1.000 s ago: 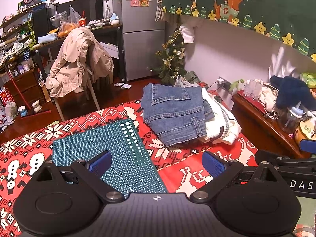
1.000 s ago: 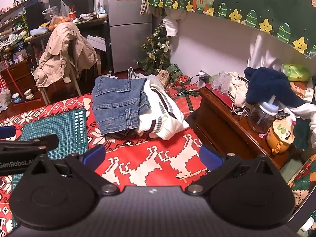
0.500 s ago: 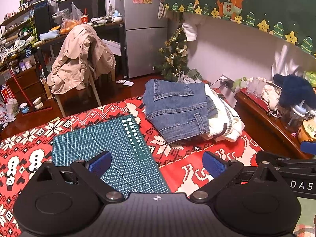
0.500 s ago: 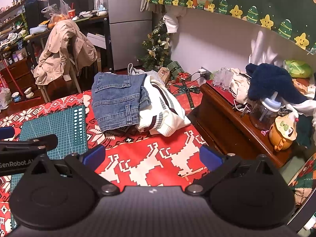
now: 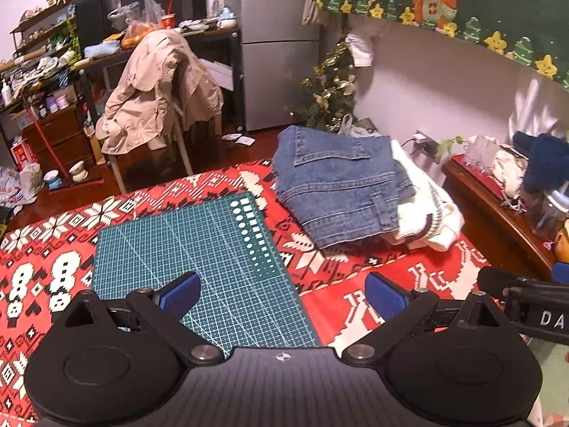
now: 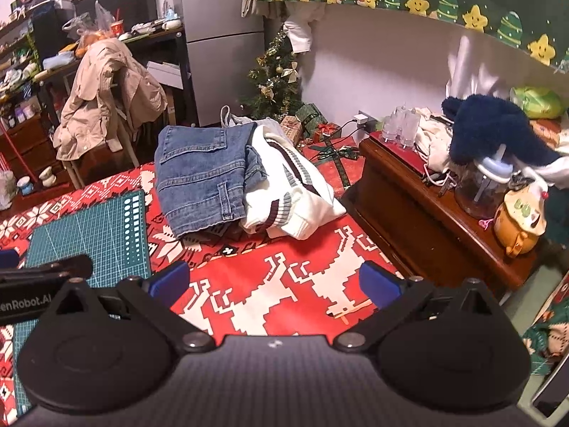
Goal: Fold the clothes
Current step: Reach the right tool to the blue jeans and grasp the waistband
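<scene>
- I have the left hand-held gripper point(image 5: 282, 293) hovering above the near part of the desk, its blue pads spread wide and nothing between them.
- My right hand-held gripper point(image 6: 272, 281) hangs just to the right of it, also spread wide and empty, over the red patterned cloth point(image 6: 284, 277) that covers the desk.
- The folded jeans point(image 5: 338, 188) lie on the far right part of the cloth, waistband toward the far edge; I can see a back pocket and a belt loop on top.
- A cream sweater point(image 6: 291, 192) with dark and grey stripes sits touching the right side of the jeans, bunched up, partly tucked under the denim edge.
- Something dark shows under the near edge of that pile; I cannot tell what it is.
- The green cutting mat point(image 5: 199, 249) lies flat on the cloth, left of the clothes and apart from them; the left pad of my left gripper is over its near part.
- In the right wrist view, a bar of the left gripper crosses the near left corner over the mat.
- Off the desk to the right stands a dark wooden cabinet point(image 6: 419, 206) with a dark blue fluffy item point(image 6: 490, 128) and a jar on it.
- Far left, a beige coat point(image 5: 156, 89) is draped over a chair; a small Christmas tree point(image 6: 275, 78) stands by the far wall next to a grey fridge point(image 5: 270, 46).
</scene>
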`<state>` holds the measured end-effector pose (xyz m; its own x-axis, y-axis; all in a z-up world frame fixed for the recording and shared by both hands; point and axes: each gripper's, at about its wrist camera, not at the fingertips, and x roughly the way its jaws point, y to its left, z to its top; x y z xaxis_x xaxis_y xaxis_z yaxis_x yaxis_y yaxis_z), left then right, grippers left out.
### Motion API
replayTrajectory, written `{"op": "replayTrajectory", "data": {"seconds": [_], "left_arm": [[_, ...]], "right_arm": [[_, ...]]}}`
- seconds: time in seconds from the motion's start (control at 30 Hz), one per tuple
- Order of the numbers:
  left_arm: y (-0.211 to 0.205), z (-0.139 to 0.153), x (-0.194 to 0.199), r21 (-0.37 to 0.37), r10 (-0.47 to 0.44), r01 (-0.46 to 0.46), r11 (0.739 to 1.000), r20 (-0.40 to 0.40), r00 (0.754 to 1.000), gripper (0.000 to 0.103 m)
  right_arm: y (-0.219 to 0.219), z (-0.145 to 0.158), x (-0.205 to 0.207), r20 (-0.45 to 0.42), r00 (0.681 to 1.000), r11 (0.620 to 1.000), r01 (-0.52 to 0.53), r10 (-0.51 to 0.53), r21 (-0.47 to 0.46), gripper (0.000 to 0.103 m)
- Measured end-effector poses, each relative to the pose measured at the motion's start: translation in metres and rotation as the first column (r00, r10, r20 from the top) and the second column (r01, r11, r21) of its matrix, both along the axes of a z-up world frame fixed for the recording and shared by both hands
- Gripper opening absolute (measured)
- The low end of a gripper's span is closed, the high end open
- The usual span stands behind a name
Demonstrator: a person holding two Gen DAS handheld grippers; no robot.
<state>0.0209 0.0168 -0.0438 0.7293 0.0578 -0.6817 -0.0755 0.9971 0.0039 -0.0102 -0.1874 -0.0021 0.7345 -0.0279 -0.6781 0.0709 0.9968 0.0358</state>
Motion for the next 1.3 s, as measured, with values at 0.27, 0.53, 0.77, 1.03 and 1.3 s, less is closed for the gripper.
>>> {"op": "replayTrajectory", "data": {"seconds": [0.27, 0.53, 0.77, 1.03, 1.3], "left_arm": [[0.006, -0.026, 0.004, 0.008, 0.03, -0.03, 1.0, -0.016, 0.999, 0.1], [0.024, -0.048, 0.011, -0.067, 0.081, -0.082, 0.994, -0.026, 0.996, 0.1], [0.032, -0.061, 0.02, -0.026, 0.123, -0.123, 0.992, 0.021, 0.992, 0.1], [0.037, -0.076, 0.046, 0.0, 0.1, -0.1, 0.995, 0.009, 0.995, 0.099], [0.051, -0.077, 0.043, -0.117, 0.061, -0.046, 0.992, 0.123, 0.991, 0.099]], "right_arm": [[0.007, -0.023, 0.015, 0.035, 0.995, 0.996, -0.091, 0.091, -0.014, 0.102], [0.018, -0.052, 0.036, 0.034, 0.985, 0.985, -0.171, 0.171, -0.019, 0.102], [0.025, -0.073, 0.058, 0.051, 0.973, 0.974, -0.221, 0.224, -0.058, 0.102], [0.03, -0.09, 0.109, 0.051, 0.964, 0.966, -0.26, 0.26, 0.001, 0.083], [0.039, -0.111, 0.172, 0.067, 0.965, 0.967, -0.253, 0.253, -0.004, 0.073]]}}
